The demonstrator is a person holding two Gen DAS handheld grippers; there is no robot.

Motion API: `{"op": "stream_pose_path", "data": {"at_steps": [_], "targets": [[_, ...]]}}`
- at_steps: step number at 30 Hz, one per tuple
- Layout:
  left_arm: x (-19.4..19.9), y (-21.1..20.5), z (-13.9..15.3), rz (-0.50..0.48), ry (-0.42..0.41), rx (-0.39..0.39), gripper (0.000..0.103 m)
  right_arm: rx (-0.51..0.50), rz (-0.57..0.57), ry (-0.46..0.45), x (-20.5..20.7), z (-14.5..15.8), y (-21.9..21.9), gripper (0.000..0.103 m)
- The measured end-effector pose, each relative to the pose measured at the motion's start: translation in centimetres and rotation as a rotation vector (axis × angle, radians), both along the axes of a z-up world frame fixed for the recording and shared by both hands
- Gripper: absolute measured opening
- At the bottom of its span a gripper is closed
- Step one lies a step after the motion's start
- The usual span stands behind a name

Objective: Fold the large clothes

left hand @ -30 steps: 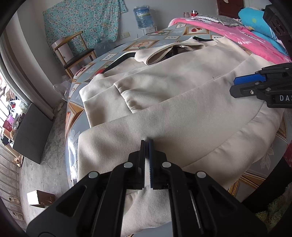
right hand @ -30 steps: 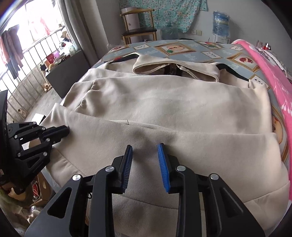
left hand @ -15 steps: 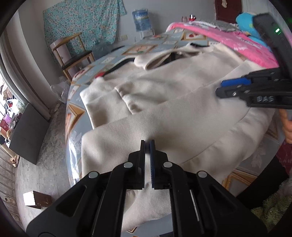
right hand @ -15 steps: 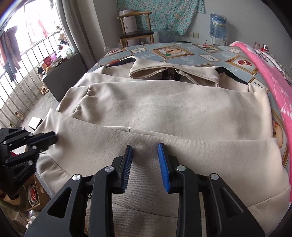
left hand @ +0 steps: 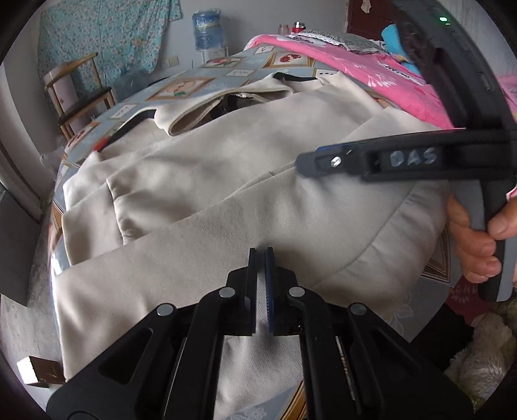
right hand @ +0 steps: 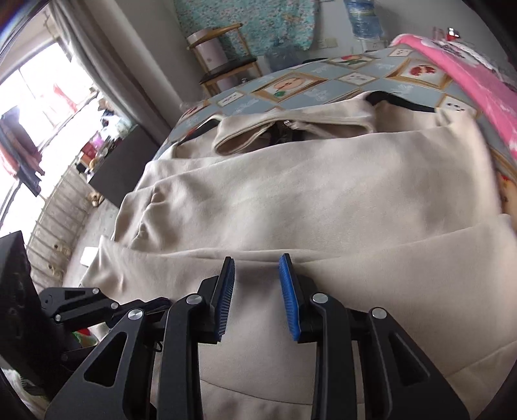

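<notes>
Presently my left claw (left hand: 261, 255) has its jaws drawn almost together with only a sliver of gap, and nothing is caught between them. It hangs over the near part of the cream coat (left hand: 245, 181), which is spread flat beneath and ahead of it on the patterned bedspread (left hand: 181, 87). My right claw (right hand: 257, 263) stands partly parted, a narrow gap between its blue pads (right hand: 288, 284), and no cloth is gripped there; the coat (right hand: 323, 200) lies directly under and in front of those pads, its folded-over panel edge just beyond the tips. Seen from my left claw, the right one crosses in from the right side above the coat, held by my right hand (left hand: 478, 239). Its black finger carries the hand-marked letters "DAS" (left hand: 412, 157). A small green light shows on its body, upper right. Further ahead of the left claw, beyond the coat's collar, stand a wooden chair (left hand: 80, 93) to the left and a blue water bottle (left hand: 206, 29); its label is unreadable. To the right lies a pink blanket (left hand: 349, 64).
</notes>
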State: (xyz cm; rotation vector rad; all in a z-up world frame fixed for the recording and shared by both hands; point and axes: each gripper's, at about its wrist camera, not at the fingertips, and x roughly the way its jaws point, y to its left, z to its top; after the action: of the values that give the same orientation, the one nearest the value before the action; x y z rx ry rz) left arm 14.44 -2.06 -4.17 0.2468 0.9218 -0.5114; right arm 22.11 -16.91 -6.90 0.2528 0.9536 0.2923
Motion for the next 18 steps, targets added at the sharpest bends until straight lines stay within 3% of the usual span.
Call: {"op": "stream_pose_path", "data": {"at_steps": [6, 9, 12, 15, 18], "targets": [[0.1, 0.7, -0.2, 0.028, 0.049, -0.053, 0.006, -0.037, -0.15, -0.1, -4.4, 5.0, -6.8, 0.03], [0.1, 0.7, -0.2, 0.03, 0.055, -0.047, 0.006, -0.061, -0.179, -0.104, -7.6, 6.5, -9.9, 0.031], [0.2, 0.9, -0.1, 0.028, 0.069, -0.055, 0.006, -0.156, -0.215, -0.033, -9.4, 4.7, -11.5, 0.031], [0.6, 1.3, -0.1, 0.029, 0.098, -0.084, 0.006, -0.207, -0.25, 0.109, -8.8, -0.3, -13.0, 0.029], [1.0, 1.6, -0.1, 0.025, 0.132, -0.105, 0.006, -0.216, -0.282, 0.088, -9.0, -0.1, -13.3, 0.028]]}}
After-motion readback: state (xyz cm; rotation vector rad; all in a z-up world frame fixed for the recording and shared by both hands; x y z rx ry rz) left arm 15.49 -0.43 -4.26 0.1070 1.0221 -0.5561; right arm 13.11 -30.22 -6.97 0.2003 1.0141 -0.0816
